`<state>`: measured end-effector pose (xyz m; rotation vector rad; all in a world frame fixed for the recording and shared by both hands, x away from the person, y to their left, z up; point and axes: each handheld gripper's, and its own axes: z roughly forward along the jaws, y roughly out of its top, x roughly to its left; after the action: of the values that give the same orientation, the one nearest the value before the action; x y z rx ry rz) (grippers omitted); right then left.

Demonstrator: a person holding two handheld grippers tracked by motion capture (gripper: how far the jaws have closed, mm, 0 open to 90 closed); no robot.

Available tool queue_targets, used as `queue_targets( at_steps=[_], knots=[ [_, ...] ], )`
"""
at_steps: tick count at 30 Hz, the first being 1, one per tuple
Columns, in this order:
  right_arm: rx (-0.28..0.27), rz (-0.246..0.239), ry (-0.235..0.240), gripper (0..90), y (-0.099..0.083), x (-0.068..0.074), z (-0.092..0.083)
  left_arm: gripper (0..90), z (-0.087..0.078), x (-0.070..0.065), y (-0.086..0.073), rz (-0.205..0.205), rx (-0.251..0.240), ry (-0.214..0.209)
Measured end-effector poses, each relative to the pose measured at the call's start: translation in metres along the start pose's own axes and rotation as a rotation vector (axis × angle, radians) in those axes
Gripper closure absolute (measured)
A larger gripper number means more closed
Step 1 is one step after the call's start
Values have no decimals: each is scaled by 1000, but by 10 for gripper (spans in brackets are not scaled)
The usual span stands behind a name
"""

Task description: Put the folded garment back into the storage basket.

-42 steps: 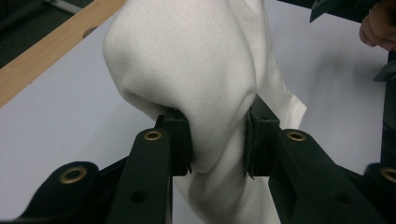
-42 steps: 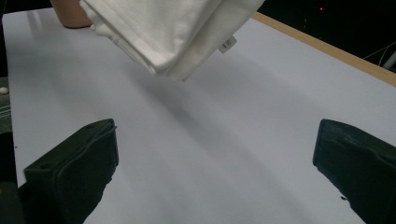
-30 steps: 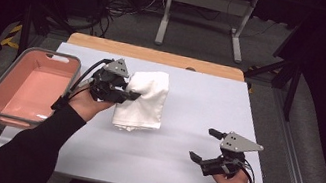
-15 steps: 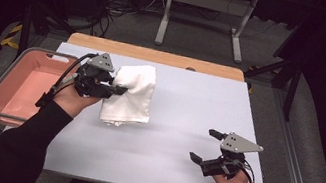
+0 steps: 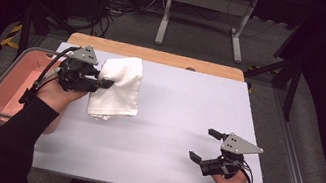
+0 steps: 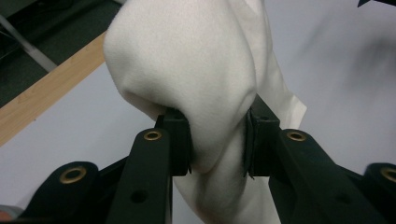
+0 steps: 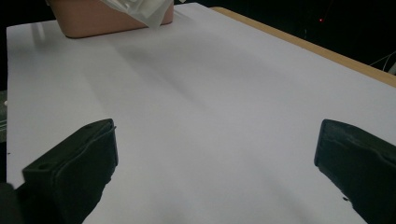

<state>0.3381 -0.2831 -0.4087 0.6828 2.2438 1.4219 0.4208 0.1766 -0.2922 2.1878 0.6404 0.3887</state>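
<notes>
Right gripper (image 5: pixel 203 143) sits at the lower right of the high view, low over the white table sheet (image 5: pixel 181 120), jaws spread wide, nothing between them. In the right gripper view both black jaws stand far apart at the bottom corners with bare sheet between; the pink bin (image 7: pixel 107 16) shows at the top left of that frame, with a corner of the cloth hanging in front of it.

Left gripper (image 5: pixel 104 82) is at the left of the high view, about mid-height, jaws clamped on a bunched fold of the white cloth (image 5: pixel 118 86). In the left gripper view the pads (image 6: pixel 180 140) squeeze the fabric from both sides and the towel (image 6: pixel 187 74) bulges out above them; grip looks firm, jaws partly closed around thick folds. Cloth hangs from the gripper, upper part lifted, lower end drooping to or close to the sheet, can't tell if it touches. It sits just right of the pink bin (image 5: pixel 9 87), which is at the left edge of the table, apparently empty.

Step in hand, judged: carrying the gripped cloth, probably to drop into the bin. Next move calls for swinging the left gripper left over the bin rim, high enough that the trailing end clears the wall, then opening the jaws. Right one has no job yet.

Far: wooden table edge (image 5: pixel 157 56), a metal stand on the dark floor.
</notes>
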Motion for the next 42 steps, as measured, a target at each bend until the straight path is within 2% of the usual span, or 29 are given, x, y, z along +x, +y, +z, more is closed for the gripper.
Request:
queue_targets(
  at_steps=[9, 14, 29, 42],
  knots=[
    [9, 5, 8, 0, -2, -2, 3, 685, -13, 12, -11, -14, 9, 9],
    [-15, 1, 6, 0, -5, -1, 5, 685, -19, 18, -16, -23, 10, 17],
    [-31, -11, 27, 0, -7, -2, 10, 684, -46, 34, -34, -25, 29, 74],
    [-36, -35, 53, 0, -3, -4, 22, 683, -76, 45, -55, -67, 40, 143]
  ],
)
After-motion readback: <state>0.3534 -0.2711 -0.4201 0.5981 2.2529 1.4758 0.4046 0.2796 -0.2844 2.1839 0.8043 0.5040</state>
